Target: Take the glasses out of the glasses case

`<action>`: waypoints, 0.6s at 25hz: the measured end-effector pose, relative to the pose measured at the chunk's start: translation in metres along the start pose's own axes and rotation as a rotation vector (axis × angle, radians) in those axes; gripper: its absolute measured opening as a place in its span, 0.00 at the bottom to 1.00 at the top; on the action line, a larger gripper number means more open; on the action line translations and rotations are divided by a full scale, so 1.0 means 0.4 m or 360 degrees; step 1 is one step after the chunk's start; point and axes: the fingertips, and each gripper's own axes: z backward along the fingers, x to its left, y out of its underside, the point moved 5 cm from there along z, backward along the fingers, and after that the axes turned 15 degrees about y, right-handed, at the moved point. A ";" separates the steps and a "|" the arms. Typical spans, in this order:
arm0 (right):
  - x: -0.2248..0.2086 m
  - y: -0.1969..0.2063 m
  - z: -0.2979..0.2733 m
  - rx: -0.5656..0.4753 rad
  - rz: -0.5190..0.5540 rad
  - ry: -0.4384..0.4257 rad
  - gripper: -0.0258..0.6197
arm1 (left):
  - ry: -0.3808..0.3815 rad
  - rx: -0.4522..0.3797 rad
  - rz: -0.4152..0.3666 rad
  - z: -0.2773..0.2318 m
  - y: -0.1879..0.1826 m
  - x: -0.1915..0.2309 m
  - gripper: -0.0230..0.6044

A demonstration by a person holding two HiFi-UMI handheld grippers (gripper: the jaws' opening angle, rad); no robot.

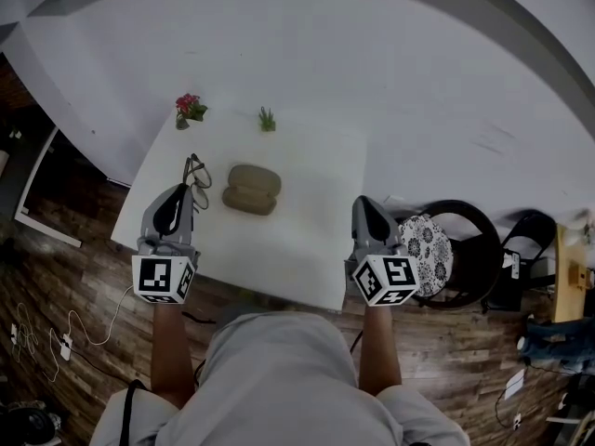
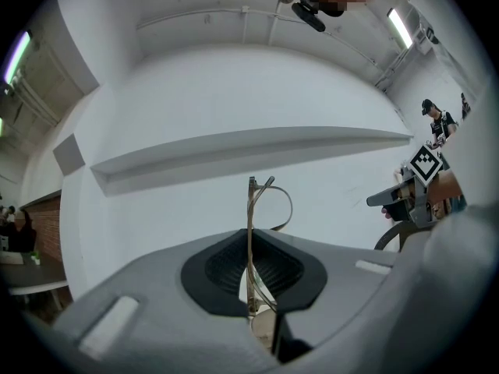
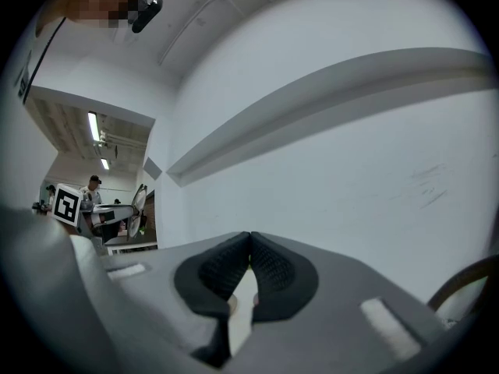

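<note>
The left gripper [image 1: 189, 191] is clamped on the thin-framed glasses [image 1: 195, 170], which stick up out of its pads, clear of the glasses case [image 1: 251, 190]. The olive case lies mid-table [image 1: 307, 249], just at 3 o'clock from the glasses. The right gripper [image 1: 365, 204] hovers at the case's 4 o'clock, well apart, its jaws pressed together on nothing. Two small plants [image 1: 190, 110] stand at 12 o'clock.

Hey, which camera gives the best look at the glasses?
The left gripper view: the glasses stand close up, pinched in the left gripper. The head view shows them small; the right gripper view, not at all.
</note>
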 end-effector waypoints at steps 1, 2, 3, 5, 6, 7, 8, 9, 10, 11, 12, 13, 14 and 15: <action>0.000 -0.002 0.000 -0.0004 0.0010 0.0000 0.04 | -0.0002 -0.0001 -0.0001 0.000 -0.001 0.001 0.07; 0.001 -0.004 0.000 -0.0009 0.0020 0.0001 0.04 | -0.0003 -0.0003 -0.0004 0.000 -0.003 0.002 0.07; 0.001 -0.005 0.001 -0.0012 0.0027 0.0004 0.04 | -0.0005 -0.0006 -0.0006 0.000 -0.005 0.002 0.07; 0.000 -0.005 0.000 -0.0017 0.0029 0.0010 0.04 | -0.0007 -0.0013 -0.0007 0.000 -0.007 0.004 0.07; -0.001 -0.004 -0.001 -0.0019 0.0028 0.0014 0.04 | -0.0008 -0.0014 -0.0004 -0.001 -0.005 0.006 0.07; -0.002 -0.004 -0.002 -0.0021 0.0026 0.0018 0.04 | -0.0008 -0.0013 0.0003 -0.002 -0.003 0.008 0.07; -0.004 -0.004 -0.004 -0.0022 0.0024 0.0022 0.04 | -0.0008 -0.0011 0.0013 -0.004 0.000 0.011 0.07; -0.006 -0.004 -0.007 -0.0023 0.0022 0.0025 0.04 | -0.0009 -0.0008 0.0023 -0.005 0.003 0.014 0.07; -0.008 -0.004 -0.009 -0.0025 0.0022 0.0027 0.04 | -0.0011 -0.0006 0.0030 -0.007 0.006 0.017 0.07; -0.009 -0.005 -0.011 -0.0026 0.0022 0.0027 0.04 | -0.0013 -0.0004 0.0033 -0.007 0.009 0.019 0.07; -0.010 -0.006 -0.012 -0.0029 0.0022 0.0026 0.04 | -0.0014 -0.0003 0.0035 -0.007 0.010 0.019 0.07; -0.011 -0.008 -0.012 -0.0031 0.0022 0.0025 0.04 | -0.0014 -0.0003 0.0037 -0.007 0.012 0.018 0.07; -0.012 -0.009 -0.012 -0.0034 0.0023 0.0023 0.04 | -0.0014 -0.0002 0.0039 -0.006 0.012 0.016 0.07; -0.011 -0.011 -0.013 -0.0035 0.0024 0.0021 0.04 | -0.0015 -0.0002 0.0040 -0.005 0.013 0.016 0.07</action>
